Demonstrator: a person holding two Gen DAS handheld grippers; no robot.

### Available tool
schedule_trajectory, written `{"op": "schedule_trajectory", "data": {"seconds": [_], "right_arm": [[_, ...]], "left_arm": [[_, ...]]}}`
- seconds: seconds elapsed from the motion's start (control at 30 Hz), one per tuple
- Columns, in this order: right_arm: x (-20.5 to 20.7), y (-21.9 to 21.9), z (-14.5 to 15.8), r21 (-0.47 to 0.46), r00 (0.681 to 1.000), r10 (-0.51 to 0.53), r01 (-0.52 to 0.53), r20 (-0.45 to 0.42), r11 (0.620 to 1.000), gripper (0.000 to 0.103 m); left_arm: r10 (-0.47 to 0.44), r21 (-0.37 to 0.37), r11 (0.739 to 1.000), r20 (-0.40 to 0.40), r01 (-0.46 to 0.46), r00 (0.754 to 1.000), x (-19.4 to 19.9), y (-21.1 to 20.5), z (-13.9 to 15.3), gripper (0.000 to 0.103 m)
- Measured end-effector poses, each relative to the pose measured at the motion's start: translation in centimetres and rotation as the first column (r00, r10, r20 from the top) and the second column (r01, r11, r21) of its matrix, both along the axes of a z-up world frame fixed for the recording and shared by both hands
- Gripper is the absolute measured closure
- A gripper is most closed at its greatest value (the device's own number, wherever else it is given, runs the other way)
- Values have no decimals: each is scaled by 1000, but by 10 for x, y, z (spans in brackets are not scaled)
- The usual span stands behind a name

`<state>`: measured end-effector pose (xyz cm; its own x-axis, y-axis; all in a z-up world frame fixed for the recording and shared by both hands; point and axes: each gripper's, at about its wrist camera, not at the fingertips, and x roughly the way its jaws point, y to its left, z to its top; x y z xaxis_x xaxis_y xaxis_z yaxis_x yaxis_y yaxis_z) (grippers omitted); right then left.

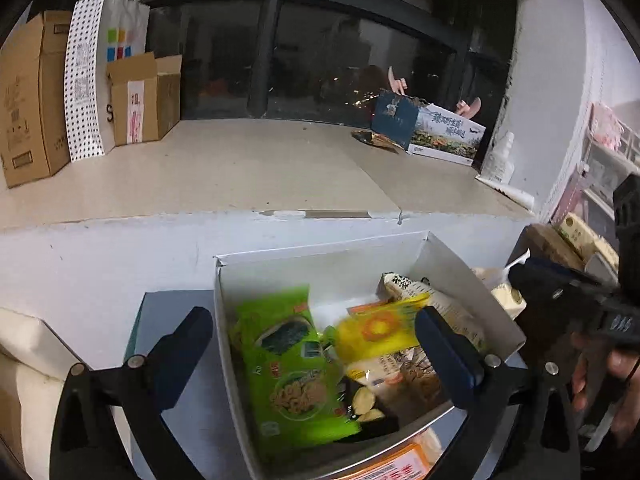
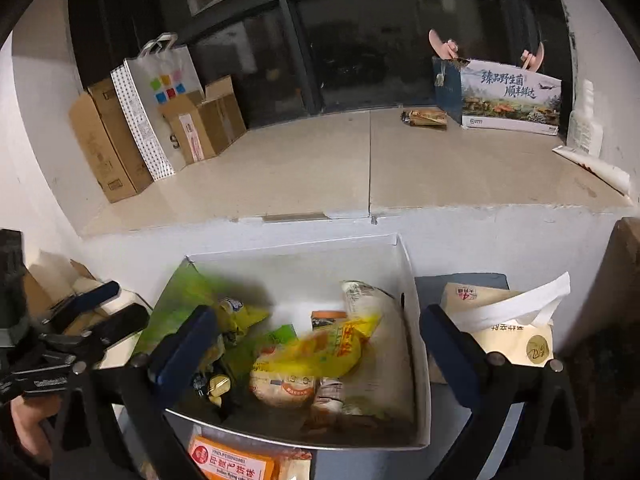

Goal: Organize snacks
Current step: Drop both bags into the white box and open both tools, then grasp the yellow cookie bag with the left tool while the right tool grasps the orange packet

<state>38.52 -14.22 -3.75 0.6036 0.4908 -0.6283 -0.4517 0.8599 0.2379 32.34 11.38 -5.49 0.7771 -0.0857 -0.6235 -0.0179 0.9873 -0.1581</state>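
Hovering over a white box of snacks, the left gripper has its fingers spread wide and holds nothing — a green packet and a yellow packet lie inside the box between them. The right gripper is equally wide apart and empty above the same box, with a tissue pack just beside the box's right wall

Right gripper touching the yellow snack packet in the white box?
Cannot tell. In the right wrist view the right gripper has its jaws wide open, the blurred yellow snack packet between them; neither contact nor gap shows plainly.
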Motion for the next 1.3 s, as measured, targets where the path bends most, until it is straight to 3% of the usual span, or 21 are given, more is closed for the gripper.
{"op": "schedule_trajectory", "data": {"seconds": [0.23, 0.43, 0.6, 0.77, 0.93, 1.07, 1.3], "right_arm": [[-23, -8, 13, -1, 998, 42, -42, 52, 999, 0], [-84, -17, 25, 13, 983, 118, -121, 140, 993, 0], [-148, -25, 8, 19, 967, 193, -198, 168, 980, 0], [-208, -31, -24, -11, 955, 249, -251, 159, 968, 0], [-246, -50, -42, 30, 964, 231, -237, 135, 971, 0], [-267, -66, -45, 35, 968, 203, -210, 147, 977, 0], [-291, -82, -41, 46, 965, 179, -191, 194, 981, 0]], "left_arm": [[-1, -1, 1000, 12, 1, 1000, -26, 2, 5, 0], [-64, 3, 998, 105, 64, 992, -100, -4, 33, 0], [-132, 11, 991, 134, 132, 982, -172, -15, 32, 0], [-131, 29, 991, 62, 130, 989, -224, -25, -6, 0], [-164, 22, 986, -51, 165, 985, -238, -36, -56, 0], [-180, 31, 982, -110, 184, 978, -234, -43, -87, 0], [-182, 10, 982, -214, 188, 960, -194, -39, -128, 0]]}}
